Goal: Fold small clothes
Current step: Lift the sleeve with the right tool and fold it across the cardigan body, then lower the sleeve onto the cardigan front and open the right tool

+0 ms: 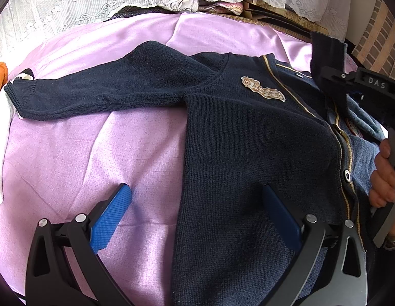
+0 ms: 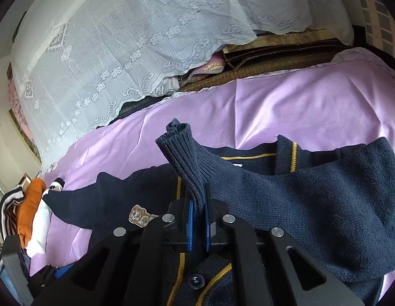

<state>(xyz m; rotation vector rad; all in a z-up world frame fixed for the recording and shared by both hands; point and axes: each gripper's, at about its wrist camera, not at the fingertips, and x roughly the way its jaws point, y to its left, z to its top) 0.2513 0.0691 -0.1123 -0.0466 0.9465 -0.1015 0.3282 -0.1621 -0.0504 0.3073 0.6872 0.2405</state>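
A navy knit cardigan [image 1: 248, 132] with gold trim and a cream chest badge [image 1: 262, 89] lies front-up on a lilac sheet [image 1: 77, 158]. Its one sleeve [image 1: 100, 94] stretches out flat to the left. My left gripper [image 1: 194, 201] is open, low over the cardigan's lower side edge, one blue pad over the sheet, the other over the knit. My right gripper [image 2: 198, 204] is shut on the ribbed cuff [image 2: 182, 148] of the other sleeve [image 2: 312, 191], lifted above the cardigan's front. It also shows at the right of the left wrist view [image 1: 350, 81].
White lace fabric [image 2: 120, 51] hangs behind the sheet. A pile of folded clothes, orange [image 2: 31, 209] and white, sits at the sheet's left edge. Woven mats [image 2: 274, 58] lie at the far side. A brick-pattern wall [image 1: 376, 38] stands at the right.
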